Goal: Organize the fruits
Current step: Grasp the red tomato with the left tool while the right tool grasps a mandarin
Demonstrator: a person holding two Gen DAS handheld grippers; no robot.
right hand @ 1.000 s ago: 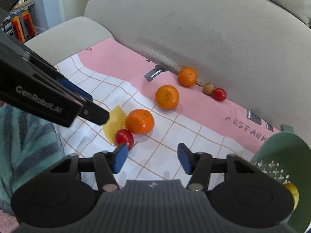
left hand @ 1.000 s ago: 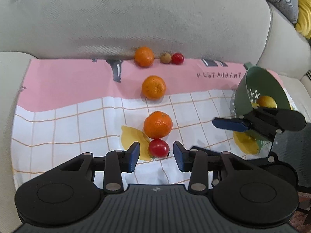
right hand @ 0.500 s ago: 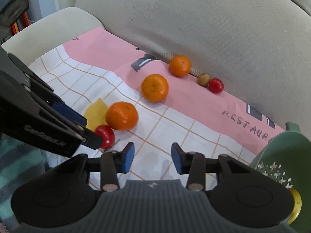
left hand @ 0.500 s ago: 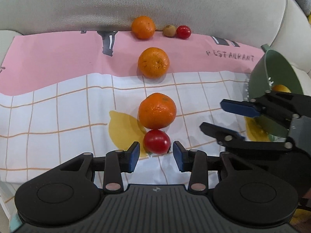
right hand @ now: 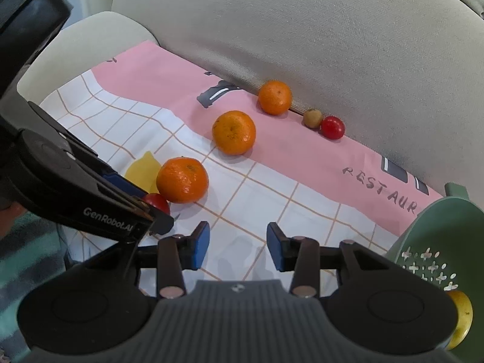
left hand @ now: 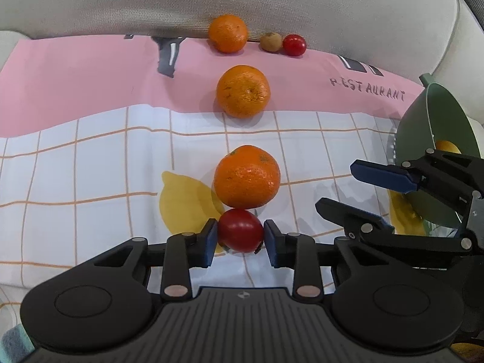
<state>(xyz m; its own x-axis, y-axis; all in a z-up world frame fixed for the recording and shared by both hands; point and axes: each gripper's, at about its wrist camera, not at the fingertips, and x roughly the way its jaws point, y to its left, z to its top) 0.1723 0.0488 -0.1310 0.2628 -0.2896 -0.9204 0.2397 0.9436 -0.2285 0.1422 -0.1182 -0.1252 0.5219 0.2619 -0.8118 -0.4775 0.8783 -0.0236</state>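
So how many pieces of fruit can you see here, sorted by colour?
Orange: 3, in a row on the cloth
Red: 2, one between the left tool's pads, one by the sofa back
Brown: 1, a small one next to the far red one
Yellow: 1 in the green colander
Total: 7

The left gripper (left hand: 240, 239) descended, jaws closing on the tomato (left hand: 240, 230) (both pads touching).

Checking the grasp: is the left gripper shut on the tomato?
Shut on it: the left gripper's pads press both sides of the tomato.
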